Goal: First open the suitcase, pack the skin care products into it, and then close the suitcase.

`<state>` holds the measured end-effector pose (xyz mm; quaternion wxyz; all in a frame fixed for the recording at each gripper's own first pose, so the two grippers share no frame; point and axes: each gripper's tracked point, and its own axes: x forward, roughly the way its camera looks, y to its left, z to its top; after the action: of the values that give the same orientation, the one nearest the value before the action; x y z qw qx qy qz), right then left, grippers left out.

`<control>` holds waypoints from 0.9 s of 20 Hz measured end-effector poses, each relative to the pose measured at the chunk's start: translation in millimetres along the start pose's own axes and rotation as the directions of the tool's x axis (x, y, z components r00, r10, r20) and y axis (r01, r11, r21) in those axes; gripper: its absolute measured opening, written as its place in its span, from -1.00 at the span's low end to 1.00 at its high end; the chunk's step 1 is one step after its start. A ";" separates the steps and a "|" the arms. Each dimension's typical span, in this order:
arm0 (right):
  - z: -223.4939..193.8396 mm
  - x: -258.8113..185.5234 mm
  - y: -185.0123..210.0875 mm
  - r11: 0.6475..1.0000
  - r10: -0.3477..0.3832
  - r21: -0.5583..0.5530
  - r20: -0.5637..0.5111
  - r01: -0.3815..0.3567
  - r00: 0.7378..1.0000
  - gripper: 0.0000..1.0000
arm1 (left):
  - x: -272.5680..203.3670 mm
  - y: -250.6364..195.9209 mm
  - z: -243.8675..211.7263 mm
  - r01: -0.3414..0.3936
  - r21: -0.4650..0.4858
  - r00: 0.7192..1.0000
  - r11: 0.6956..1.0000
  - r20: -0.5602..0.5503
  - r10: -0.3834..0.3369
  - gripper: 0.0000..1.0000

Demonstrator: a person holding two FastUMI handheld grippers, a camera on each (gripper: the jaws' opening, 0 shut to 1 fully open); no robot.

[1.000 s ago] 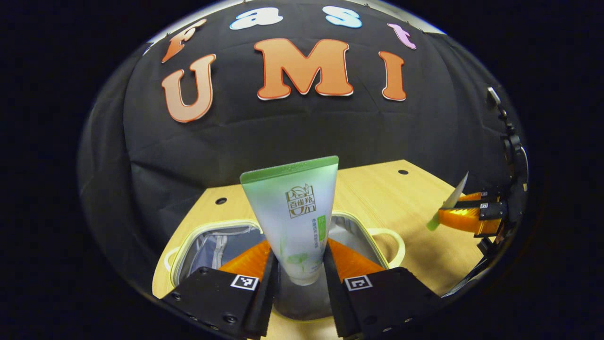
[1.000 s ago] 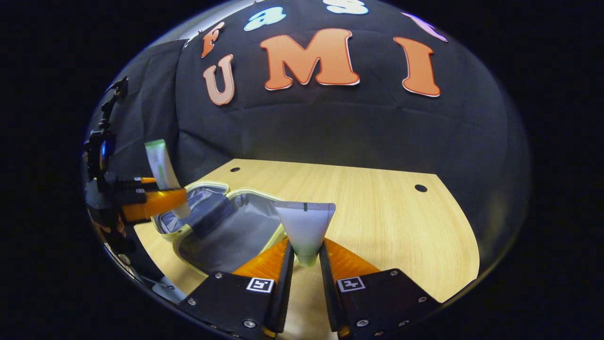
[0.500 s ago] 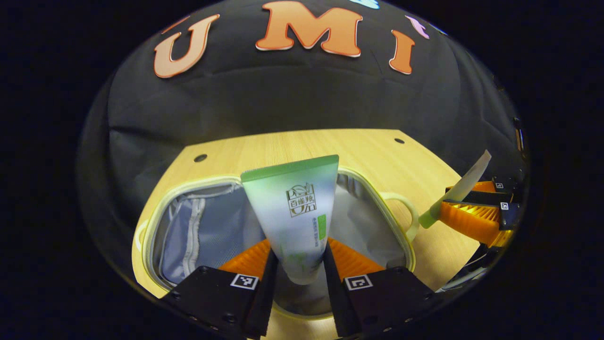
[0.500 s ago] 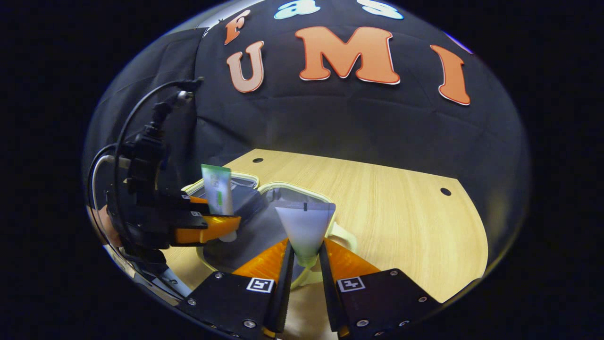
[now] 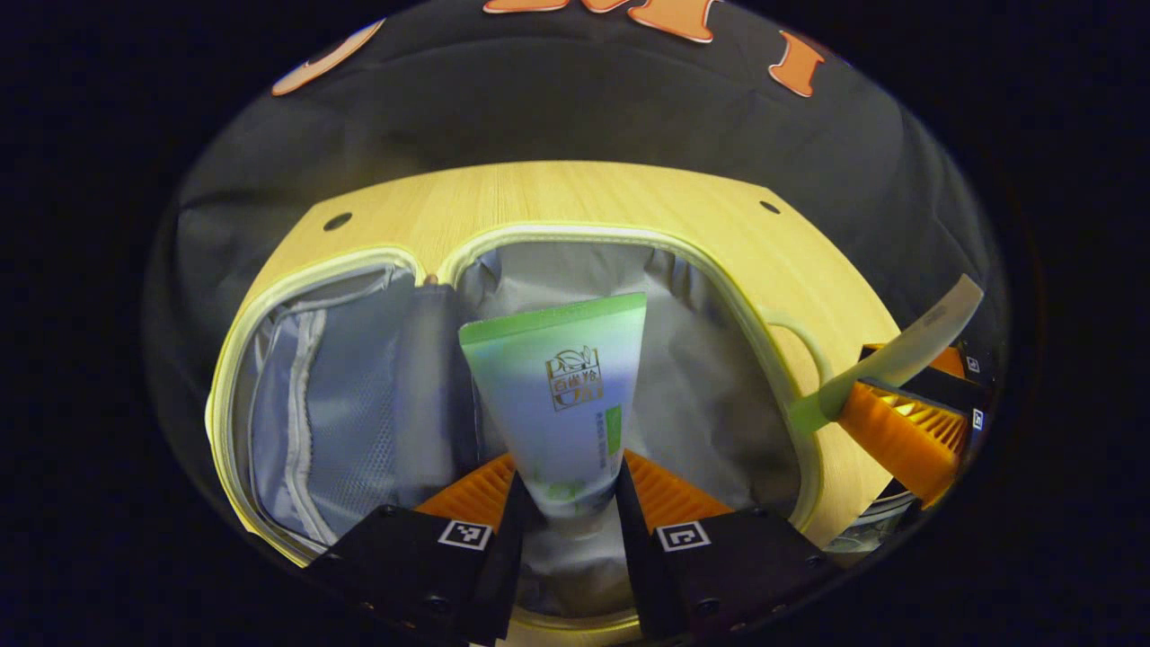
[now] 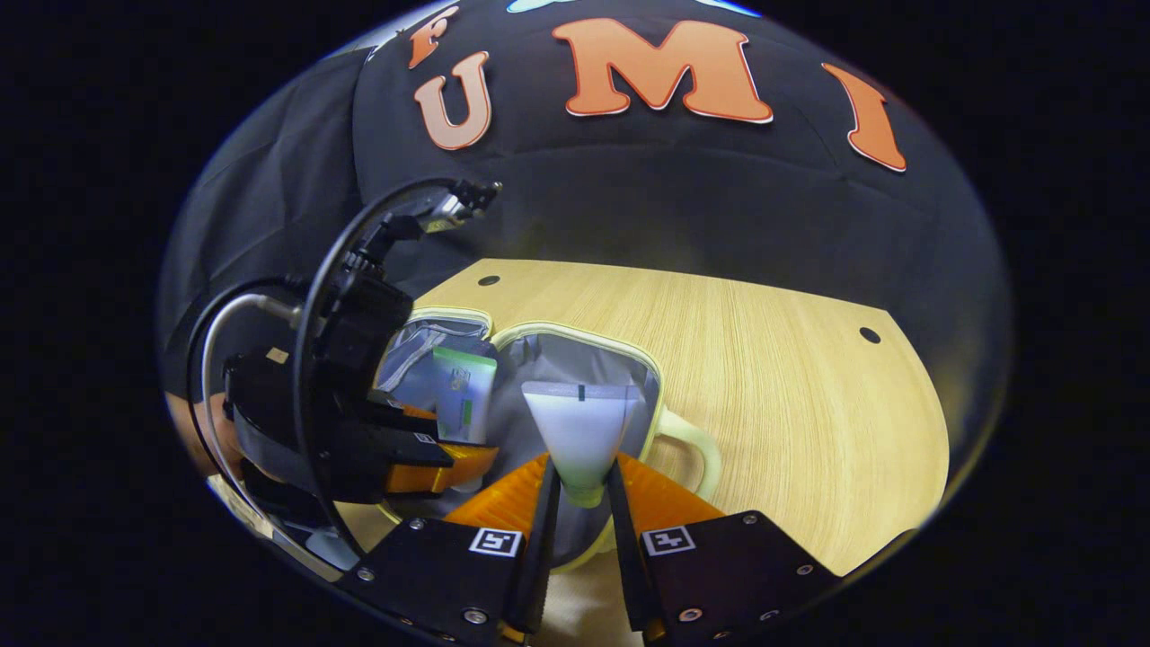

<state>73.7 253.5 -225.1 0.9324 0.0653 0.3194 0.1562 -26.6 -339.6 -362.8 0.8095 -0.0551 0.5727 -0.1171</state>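
Observation:
The suitcase (image 5: 296, 279) lies open on the wooden table, its grey lining and pale yellow rim showing. My left gripper (image 5: 568, 503) is shut on a green-and-white tube (image 5: 557, 386), held upright above the suitcase's right half. In the right gripper view, my right gripper (image 6: 582, 494) is shut on a pale tube (image 6: 582, 427) with a green cap end, hovering over the suitcase (image 6: 683, 427) near its handle. The right gripper (image 5: 889, 431) with its tube (image 5: 898, 355) appears at the right of the left gripper view. The left gripper (image 6: 422, 458) with its tube (image 6: 463, 395) shows at the left of the right gripper view.
The wooden table (image 6: 773, 377) extends to the right of the suitcase, with small dark holes (image 6: 869, 335) near its far corners. A zipped mesh pocket (image 5: 323, 404) lines the suitcase's left half. A cable (image 6: 359, 252) loops over the left gripper's body.
Both grippers have moved in over the open suitcase and tipped downward, still holding their tubes. The suitcase interior now shows much larger in the left gripper view.

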 end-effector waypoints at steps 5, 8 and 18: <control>-4.8 13.6 -5.2 1.000 0.021 0.006 -0.043 -0.021 0.999 -0.30 | 21.7 3.5 -2.7 -0.054 -0.023 0.995 0.998 -0.081 0.052 0.03; -5.7 18.5 -4.4 0.999 0.045 0.012 -0.061 -0.044 0.997 -0.31 | 27.1 5.4 -5.3 -0.088 -0.019 0.992 0.996 -0.088 0.086 0.00; -23.4 36.9 -2.7 0.995 0.092 0.042 -0.144 -0.087 0.985 -0.31 | -79.4 44.8 35.6 -0.223 -0.029 0.952 0.974 0.208 0.224 0.65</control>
<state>87.5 263.8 -265.4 0.8972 0.0846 0.3862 0.1965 -12.6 -277.9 -288.2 0.8734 -0.0039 0.4866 -0.0168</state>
